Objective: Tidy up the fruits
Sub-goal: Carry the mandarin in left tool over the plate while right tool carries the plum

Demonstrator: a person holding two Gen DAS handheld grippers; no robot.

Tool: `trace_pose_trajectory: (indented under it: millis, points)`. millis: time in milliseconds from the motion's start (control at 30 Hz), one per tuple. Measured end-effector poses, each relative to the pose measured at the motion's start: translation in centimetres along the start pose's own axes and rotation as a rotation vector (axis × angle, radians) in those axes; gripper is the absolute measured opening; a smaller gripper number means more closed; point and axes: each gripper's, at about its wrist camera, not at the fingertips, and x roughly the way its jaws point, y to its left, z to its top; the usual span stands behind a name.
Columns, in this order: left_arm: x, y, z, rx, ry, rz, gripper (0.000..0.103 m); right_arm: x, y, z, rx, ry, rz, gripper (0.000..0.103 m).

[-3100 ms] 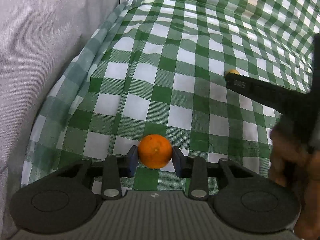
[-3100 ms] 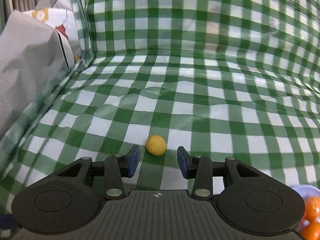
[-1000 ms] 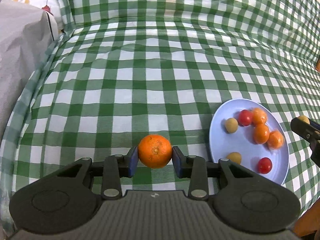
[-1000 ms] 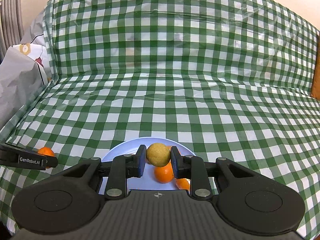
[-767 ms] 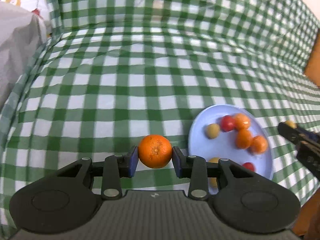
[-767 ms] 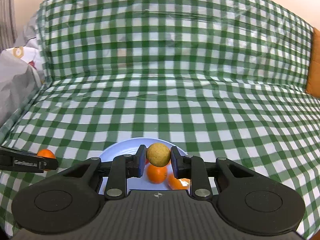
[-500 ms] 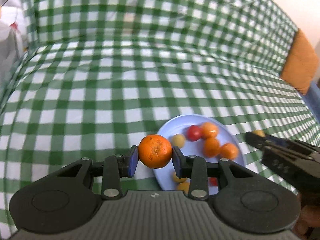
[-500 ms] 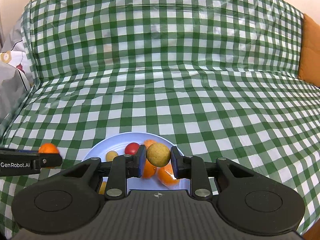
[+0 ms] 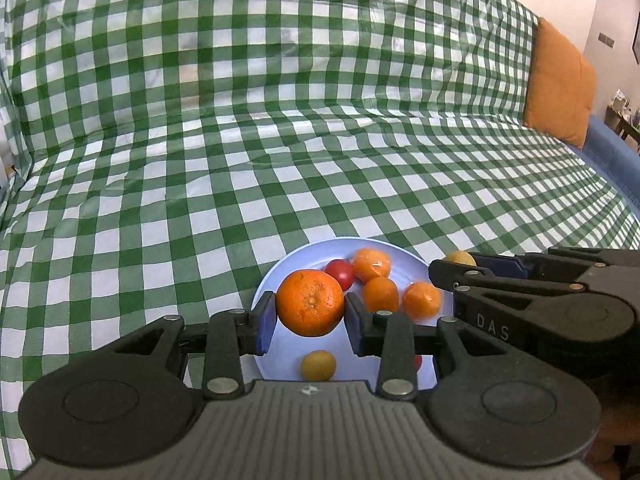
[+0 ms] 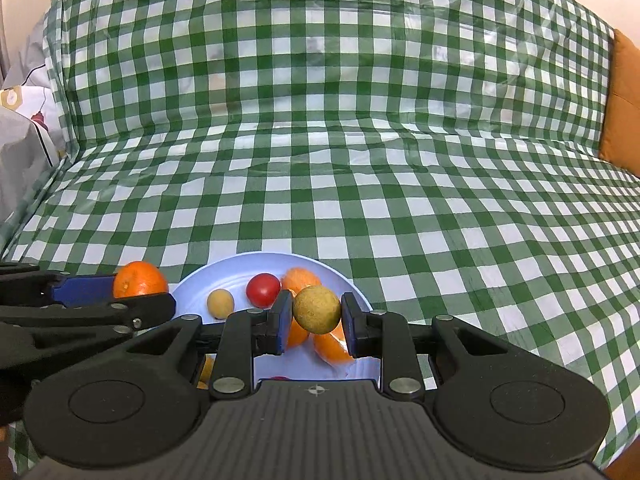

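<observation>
Above checkered cloth [image 9: 280, 140], left tool [image 9: 310, 314] clasps orange [image 9: 310, 302]; right tool [image 10: 316, 318] clasps yellow fruit [image 10: 317, 309].

Glossy green-checked tablecloth [image 9: 280, 152], plastic-looking, catching the light along its creases. The orange [image 9: 310, 303] shows a dimpled, slightly shiny peel. The pale blue plate [image 10: 192, 286] looks smooth with a soft sheen. Matt black plastic on the left gripper [image 9: 310, 314], with ribbed grey casing. The yellow fruit [image 10: 317, 309] looks dull and rough.
</observation>
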Motion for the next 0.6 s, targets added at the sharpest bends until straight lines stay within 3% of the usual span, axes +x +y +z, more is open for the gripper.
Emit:
trace_pose_trajectory:
  millis: [600]
  points:
    - [0.76,0.17,0.44,-0.009,0.015,0.008,0.040,0.71,0.04,-0.27,-0.016,0.027,-0.008,0.027]
